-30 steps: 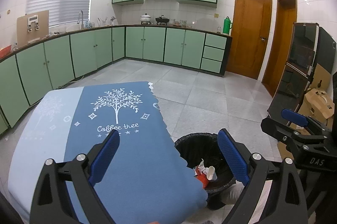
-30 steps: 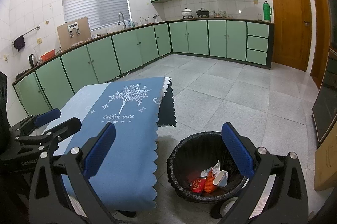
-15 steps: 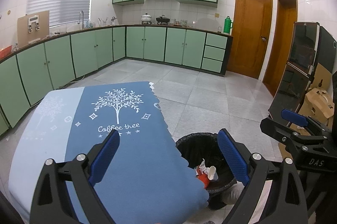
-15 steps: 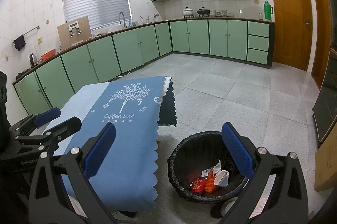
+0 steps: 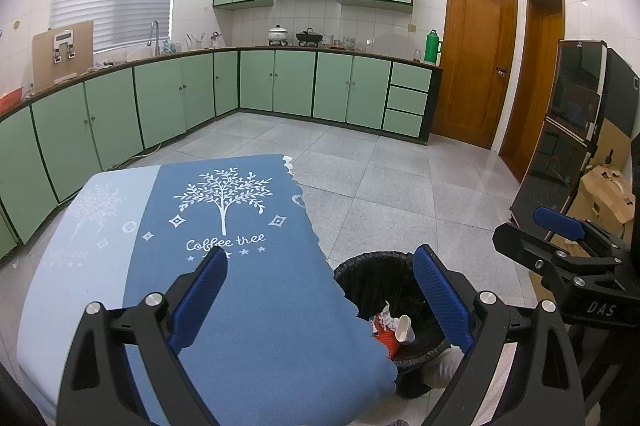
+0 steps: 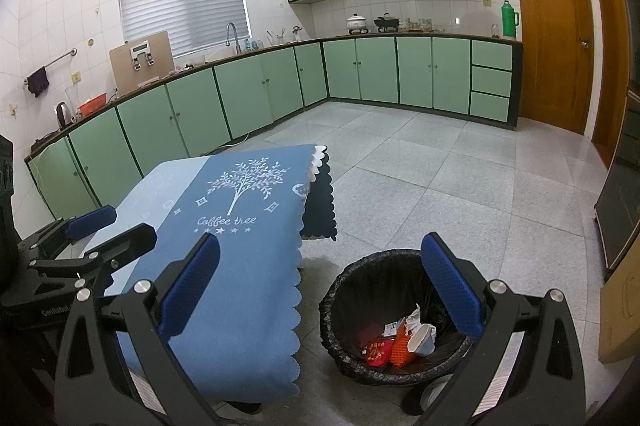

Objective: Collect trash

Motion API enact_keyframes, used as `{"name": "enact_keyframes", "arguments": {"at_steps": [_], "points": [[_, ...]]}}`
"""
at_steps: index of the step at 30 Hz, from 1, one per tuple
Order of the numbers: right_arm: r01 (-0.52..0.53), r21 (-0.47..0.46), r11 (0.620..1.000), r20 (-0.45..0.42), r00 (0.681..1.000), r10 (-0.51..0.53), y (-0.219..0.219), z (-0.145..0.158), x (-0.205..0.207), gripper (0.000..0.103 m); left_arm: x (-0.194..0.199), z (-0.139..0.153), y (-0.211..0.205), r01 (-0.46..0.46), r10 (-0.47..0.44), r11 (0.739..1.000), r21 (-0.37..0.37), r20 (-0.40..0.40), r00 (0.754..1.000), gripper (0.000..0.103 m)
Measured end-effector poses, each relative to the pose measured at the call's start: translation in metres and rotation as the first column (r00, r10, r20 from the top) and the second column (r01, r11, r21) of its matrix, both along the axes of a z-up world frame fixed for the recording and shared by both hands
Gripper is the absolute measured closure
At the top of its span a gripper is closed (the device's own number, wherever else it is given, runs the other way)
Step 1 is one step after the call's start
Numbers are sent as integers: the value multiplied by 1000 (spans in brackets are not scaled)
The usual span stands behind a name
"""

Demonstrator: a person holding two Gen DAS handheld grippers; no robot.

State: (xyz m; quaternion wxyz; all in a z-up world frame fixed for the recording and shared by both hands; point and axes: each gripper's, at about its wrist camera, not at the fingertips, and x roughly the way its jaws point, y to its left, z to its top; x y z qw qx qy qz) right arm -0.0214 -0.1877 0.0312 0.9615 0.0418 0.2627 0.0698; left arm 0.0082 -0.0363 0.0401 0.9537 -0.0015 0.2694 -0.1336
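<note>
A black-lined trash bin (image 6: 352,290) stands on the floor right of the table and holds a white paper cup (image 6: 422,338), red and orange wrappers (image 6: 386,348) and crumpled paper. The same bin (image 5: 372,278) shows in the left wrist view, partly hidden by the cloth's edge. My left gripper (image 5: 320,286) is open and empty above the blue tablecloth (image 5: 240,306). My right gripper (image 6: 320,278) is open and empty, held above the table's edge and the bin. Each gripper appears in the other's view: the right gripper (image 5: 560,250) at right, the left gripper (image 6: 88,238) at left.
The tablecloth (image 6: 240,226) reads "Coffee tree", and nothing lies on it. Green cabinets (image 5: 280,86) line the left and far walls. Wooden doors (image 5: 476,66) stand at the right. A dark cabinet (image 5: 572,130) and cardboard boxes (image 5: 604,194) sit at the far right. Grey tile floor (image 6: 440,166) lies beyond.
Both grippers have drifted very slightly; the views are almost the same. Nothing was taken hold of or let go.
</note>
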Motion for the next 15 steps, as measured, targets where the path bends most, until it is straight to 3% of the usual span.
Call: {"name": "enact_keyframes", "arguments": {"at_steps": [15], "points": [[1,1,1000,-1,1000,-1,0,1,0,5,0,0,0,0,0,1000,1,-2,1000,11]]}}
